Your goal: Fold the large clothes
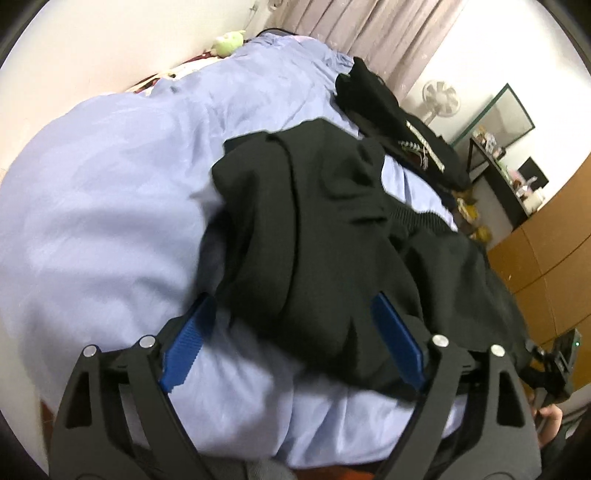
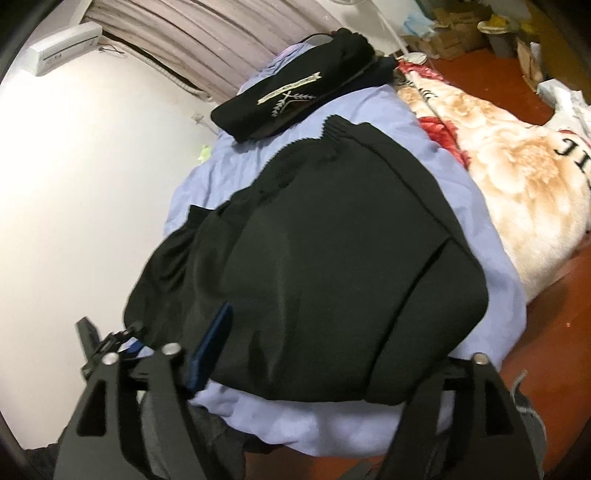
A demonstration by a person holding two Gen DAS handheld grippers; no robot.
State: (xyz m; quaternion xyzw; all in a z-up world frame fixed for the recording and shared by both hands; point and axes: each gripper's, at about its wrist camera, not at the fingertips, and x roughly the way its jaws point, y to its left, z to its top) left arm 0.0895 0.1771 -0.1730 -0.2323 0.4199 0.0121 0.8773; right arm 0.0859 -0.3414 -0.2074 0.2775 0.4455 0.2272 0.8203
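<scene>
Careful: you are holding both the left gripper (image 1: 291, 343) and right gripper (image 2: 332, 354) spread wide, gripping nothing, so the sweater (image 2: 314, 236) risks unfolding if snagged.

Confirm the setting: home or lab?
Most likely a home bedroom. A bed with a light blue duvet carries the black garment being folded, curtains hang behind it, and a standing fan sits beside a cluttered shelf.
</scene>
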